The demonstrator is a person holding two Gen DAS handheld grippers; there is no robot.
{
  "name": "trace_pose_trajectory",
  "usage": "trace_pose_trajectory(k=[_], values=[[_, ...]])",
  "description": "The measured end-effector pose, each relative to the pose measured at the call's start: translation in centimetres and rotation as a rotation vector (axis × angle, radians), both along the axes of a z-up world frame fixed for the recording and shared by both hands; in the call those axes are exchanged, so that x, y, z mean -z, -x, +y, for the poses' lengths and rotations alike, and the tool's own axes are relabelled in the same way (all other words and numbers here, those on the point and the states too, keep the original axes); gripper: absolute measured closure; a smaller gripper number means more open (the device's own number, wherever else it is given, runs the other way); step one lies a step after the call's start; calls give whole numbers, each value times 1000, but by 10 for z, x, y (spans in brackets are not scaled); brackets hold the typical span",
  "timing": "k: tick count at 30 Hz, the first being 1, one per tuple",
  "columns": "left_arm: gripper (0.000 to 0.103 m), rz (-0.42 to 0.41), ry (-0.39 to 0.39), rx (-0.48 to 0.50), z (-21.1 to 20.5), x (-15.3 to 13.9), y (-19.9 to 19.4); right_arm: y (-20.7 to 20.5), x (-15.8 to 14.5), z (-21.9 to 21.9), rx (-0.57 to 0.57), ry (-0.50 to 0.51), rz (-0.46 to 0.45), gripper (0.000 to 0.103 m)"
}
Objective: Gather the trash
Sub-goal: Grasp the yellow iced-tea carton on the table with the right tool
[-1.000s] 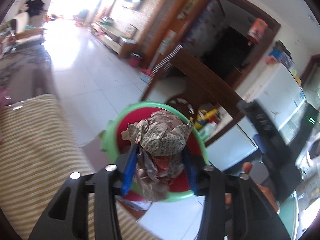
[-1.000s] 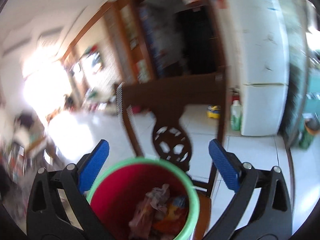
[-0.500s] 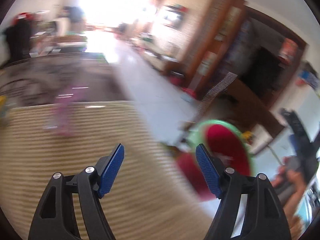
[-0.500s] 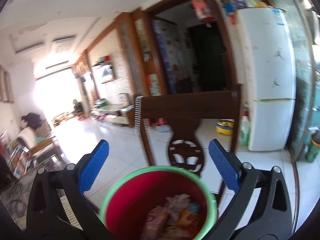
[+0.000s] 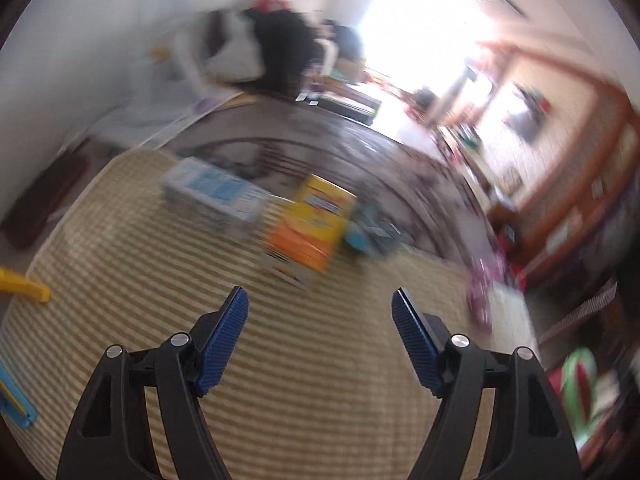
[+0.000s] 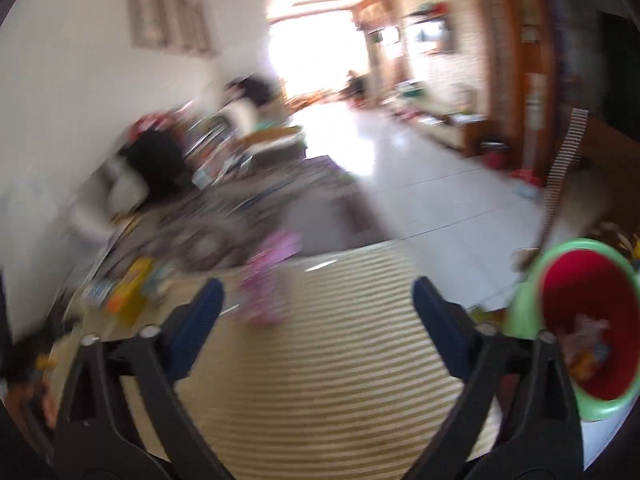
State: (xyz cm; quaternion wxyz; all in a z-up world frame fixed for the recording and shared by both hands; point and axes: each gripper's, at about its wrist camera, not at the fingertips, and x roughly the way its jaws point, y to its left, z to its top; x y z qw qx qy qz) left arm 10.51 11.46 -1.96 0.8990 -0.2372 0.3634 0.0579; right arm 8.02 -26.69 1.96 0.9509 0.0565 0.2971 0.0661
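Note:
My left gripper (image 5: 320, 316) is open and empty above a striped beige mat (image 5: 280, 380). Ahead of it on the mat lie an orange and yellow box (image 5: 308, 228), a white and blue box (image 5: 216, 196) and a teal item (image 5: 360, 232). A pink wrapper (image 5: 480, 296) lies at the right. My right gripper (image 6: 318, 304) is open and empty over the same mat (image 6: 320, 380). The red bin with a green rim (image 6: 580, 332) stands at the right with trash inside; it also shows in the left wrist view (image 5: 576, 388). The pink wrapper (image 6: 264, 276) lies just ahead. Both views are blurred.
A dark patterned rug (image 6: 240, 216) lies beyond the mat, then white floor tiles (image 6: 440, 184). A wooden chair (image 6: 572, 160) stands behind the bin. Yellow (image 5: 24, 288) and blue (image 5: 16, 404) items sit at the mat's left edge. Clutter lines the far wall.
My left gripper let go of the crumpled newspaper over the bin and opened, then swung left over the mat. My right gripper also swung left, away from the bin.

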Motion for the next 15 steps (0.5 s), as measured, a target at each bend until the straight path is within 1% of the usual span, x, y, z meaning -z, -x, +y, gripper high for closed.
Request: trace_pose_trajectory(k=[1, 2, 4, 5, 7, 8, 9, 11, 15], values=[[32, -1, 32, -36, 14, 0, 0, -5, 5, 25, -53, 21, 23, 34], [32, -5, 41, -54, 20, 0, 1, -9, 8, 41, -86, 30, 38, 44], [32, -19, 28, -111, 34, -5, 4, -24, 17, 86, -167, 38, 97, 49], [32, -25, 30, -133, 37, -6, 8, -29, 21, 104, -190, 38, 115, 49], [32, -61, 89, -191, 55, -11, 18, -53, 27, 151, -239, 39, 154, 49], [32, -71, 112, -199, 60, -13, 23, -59, 29, 166, -252, 40, 165, 49], [32, -80, 130, -200, 64, -15, 25, -75, 32, 193, -273, 44, 187, 49], [32, -87, 120, -201, 66, -20, 28, -97, 38, 239, -288, 89, 220, 49], [31, -105, 134, -190, 65, -24, 32, -136, 60, 299, -271, 203, 270, 49]])
